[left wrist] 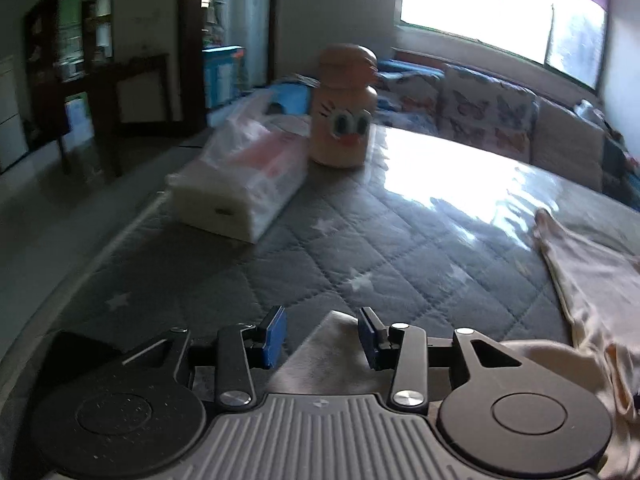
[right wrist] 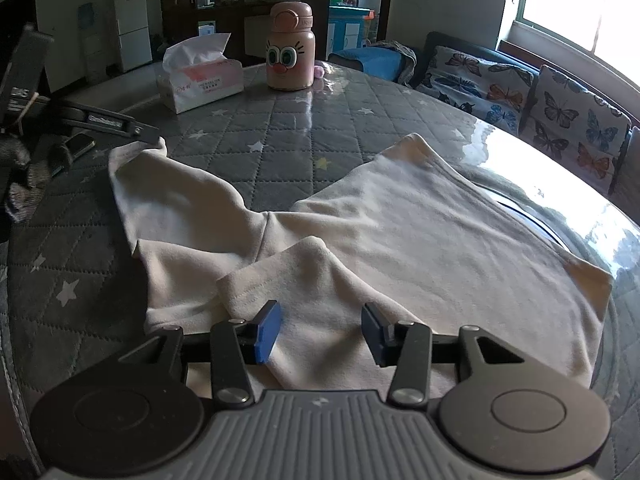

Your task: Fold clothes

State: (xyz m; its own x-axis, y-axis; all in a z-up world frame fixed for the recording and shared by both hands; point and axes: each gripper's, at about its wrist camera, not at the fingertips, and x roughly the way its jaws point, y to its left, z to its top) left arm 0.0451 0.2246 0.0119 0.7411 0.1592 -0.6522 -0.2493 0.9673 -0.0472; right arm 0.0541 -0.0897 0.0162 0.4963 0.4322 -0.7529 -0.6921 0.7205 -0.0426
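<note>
Both claws apart over a cream long-sleeved top on the quilted surface.

We see the right claw (right wrist: 320,332) with pads apart, gripping nothing, just above a folded-in sleeve (right wrist: 288,276) of the cream top (right wrist: 420,232), which lies spread near-centre on the grey star-quilted surface (right wrist: 280,136). Left claw (left wrist: 322,338) also apart, a corner of cloth showing between its pads, contact unclear; in that view the top sits at near right. Tissue pack (right wrist: 200,80) and a pink cartoon-face bottle (right wrist: 290,48) stand at the far side.
</note>
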